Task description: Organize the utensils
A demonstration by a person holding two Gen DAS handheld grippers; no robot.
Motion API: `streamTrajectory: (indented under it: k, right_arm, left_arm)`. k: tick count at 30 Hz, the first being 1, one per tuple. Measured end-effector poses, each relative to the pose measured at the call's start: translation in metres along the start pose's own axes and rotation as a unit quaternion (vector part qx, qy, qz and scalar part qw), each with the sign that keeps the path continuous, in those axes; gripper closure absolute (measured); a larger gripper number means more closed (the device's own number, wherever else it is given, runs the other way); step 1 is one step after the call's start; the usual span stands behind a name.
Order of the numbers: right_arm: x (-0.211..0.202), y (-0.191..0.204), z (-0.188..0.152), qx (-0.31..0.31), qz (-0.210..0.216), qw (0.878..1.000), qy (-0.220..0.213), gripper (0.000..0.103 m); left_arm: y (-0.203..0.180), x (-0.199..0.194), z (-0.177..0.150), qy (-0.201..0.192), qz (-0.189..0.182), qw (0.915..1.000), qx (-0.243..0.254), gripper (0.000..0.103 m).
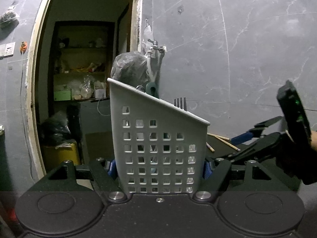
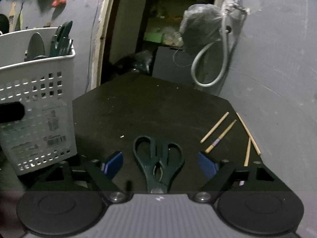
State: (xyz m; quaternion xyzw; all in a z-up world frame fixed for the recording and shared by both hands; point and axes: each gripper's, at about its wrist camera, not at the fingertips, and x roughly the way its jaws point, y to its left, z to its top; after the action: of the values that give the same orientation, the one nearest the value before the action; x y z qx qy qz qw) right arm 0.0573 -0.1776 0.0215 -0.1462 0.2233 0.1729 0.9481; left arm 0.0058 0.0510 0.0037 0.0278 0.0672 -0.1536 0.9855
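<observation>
Grey tiled walls, dark desk (image 2: pixel 150 107); scissors (image 2: pixel 158 162) lie untouched between the right claw (image 2: pixel 159 166), its pads spread wide.
Left claw (image 1: pixel 159 168) clamps the white caddy (image 1: pixel 156 138); a shallow pinch on the looped handles could let them twist and slip; chopsticks (image 2: pixel 220 133) wait beside.

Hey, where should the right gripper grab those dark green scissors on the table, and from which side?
Grip the scissors across the narrow neck just below the two finger loops, coming down from above. They lie flat, loops pointing away, already centred between the right gripper and its open pads, clear of the chopsticks.
</observation>
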Motion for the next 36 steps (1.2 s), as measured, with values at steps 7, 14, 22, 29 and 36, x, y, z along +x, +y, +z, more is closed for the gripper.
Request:
streamTrajectory:
  k: [7, 14, 22, 29, 36]
  right_arm:
    - [0.039, -0.013, 0.012, 0.022, 0.035, 0.998, 0.044, 0.017]
    - [0.064, -0.032, 0.016, 0.072, 0.042, 0.994, 0.069, 0.016]
    - [0.07, -0.03, 0.016, 0.065, 0.04, 0.994, 0.073, 0.041]
    - [0.075, -0.029, 0.019, 0.058, 0.042, 0.994, 0.08, 0.05]
    - [0.085, -0.036, 0.021, 0.088, 0.064, 0.99, 0.091, 0.049]
  left_arm:
    - [-0.001, -0.001, -0.001, -0.003, 0.003, 1.0, -0.004, 0.027]
    - [0.001, -0.001, -0.003, -0.005, 0.0, 1.0, -0.007, 0.026]
    - [0.001, -0.002, -0.003, -0.005, 0.0, 1.0, -0.008, 0.027]
    - [0.001, -0.002, -0.003, -0.005, 0.0, 1.0, -0.008, 0.027]
    - [0.001, -0.002, -0.003, -0.004, 0.0, 1.0, -0.007, 0.026]
